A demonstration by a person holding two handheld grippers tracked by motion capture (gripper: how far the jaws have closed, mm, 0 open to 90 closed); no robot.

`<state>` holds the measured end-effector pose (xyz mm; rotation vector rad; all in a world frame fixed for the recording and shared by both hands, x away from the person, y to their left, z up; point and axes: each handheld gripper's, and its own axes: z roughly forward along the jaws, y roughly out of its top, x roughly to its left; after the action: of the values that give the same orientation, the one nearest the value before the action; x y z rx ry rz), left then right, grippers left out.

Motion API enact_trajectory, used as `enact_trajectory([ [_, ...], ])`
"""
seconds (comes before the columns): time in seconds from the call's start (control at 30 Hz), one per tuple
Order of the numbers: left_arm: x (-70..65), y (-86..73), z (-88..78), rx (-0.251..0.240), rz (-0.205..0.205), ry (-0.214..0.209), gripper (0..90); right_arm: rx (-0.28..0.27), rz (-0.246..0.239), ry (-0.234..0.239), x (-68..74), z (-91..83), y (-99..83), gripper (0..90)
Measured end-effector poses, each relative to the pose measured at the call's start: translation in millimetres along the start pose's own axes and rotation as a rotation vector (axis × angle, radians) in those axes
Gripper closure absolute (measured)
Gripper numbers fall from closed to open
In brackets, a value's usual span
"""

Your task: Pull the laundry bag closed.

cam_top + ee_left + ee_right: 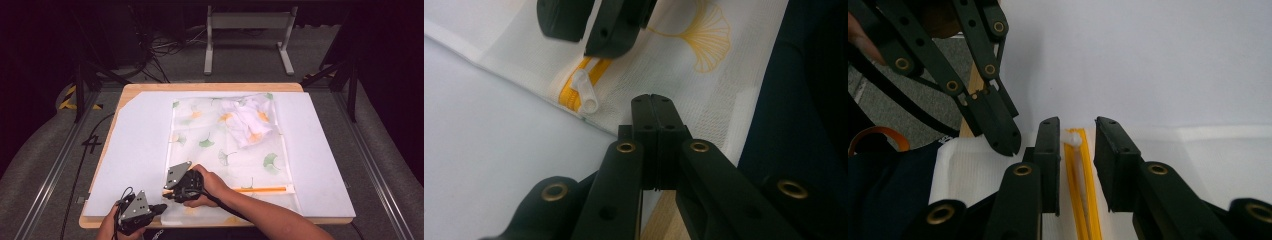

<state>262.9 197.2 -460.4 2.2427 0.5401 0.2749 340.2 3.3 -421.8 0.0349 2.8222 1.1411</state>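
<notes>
Dark floor and a metal frame lie behind our wooden desk point(210, 87), which carries one white foam board point(135, 145). On it we see one translucent mesh laundry bag printed with green and yellow ginkgo leaves point(210, 145), a crumpled white garment point(247, 120) in its far corner, and one orange zipper point(260, 189) along its near edge. Our left gripper point(653, 102) rests at the bag's near corner, jaws clenched flat together on nothing. Our right gripper point(1076, 145) straddles the zipper, jaws parted, the white plastic pull tab point(1071, 138) between them, untouched.
</notes>
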Motion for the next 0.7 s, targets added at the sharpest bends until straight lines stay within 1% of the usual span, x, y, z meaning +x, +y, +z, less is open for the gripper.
enact_trajectory([
  [0.03, 0.2, -0.1, 0.0, 0.000, 0.001, -0.001, 90.0, -0.001, 0.001, 0.000, 0.7, 3.6, 1.7, 69.9],
  [0.07, 0.2, -0.1, 0.0, 0.000, 0.002, 0.000, 90.0, -0.001, 0.001, 0.000, 0.7, 3.6, 1.7, 69.9],
  [0.1, 0.1, -0.1, 0.0, 0.000, 0.005, 0.000, 90.0, 0.002, 0.005, 0.009, 1.5, 8.2, 4.3, 68.2],
  [0.17, 0.2, -0.3, 0.1, -0.002, 0.004, -0.002, 90.0, 0.001, 0.003, 0.014, 1.6, 10.6, 5.2, 68.1],
  [0.2, 0.2, -0.3, 0.0, -0.001, 0.006, -0.001, 90.0, 0.018, 0.007, 0.019, 1.6, 15.8, 6.2, 67.5],
  [0.3, 0.2, -0.3, 0.1, 0.000, 0.007, -0.002, 90.0, 0.023, 0.007, 0.025, 1.8, 20.6, 6.2, 67.2],
  [0.37, -0.3, -0.2, 0.1, 0.002, 0.007, -0.001, 90.0, 0.039, -0.001, 0.011, 1.8, 26.2, 5.2, 69.0],
  [0.6, -0.1, 0.0, 0.3, 0.003, 0.011, -0.003, 90.0, 0.040, 0.001, 0.002, -0.2, 25.2, 3.7, 73.4],
  [0.7, -0.1, 0.0, 0.2, 0.003, 0.009, -0.003, 90.0, 0.028, 0.005, -0.008, -0.1, 22.4, 2.7, 76.4],
])
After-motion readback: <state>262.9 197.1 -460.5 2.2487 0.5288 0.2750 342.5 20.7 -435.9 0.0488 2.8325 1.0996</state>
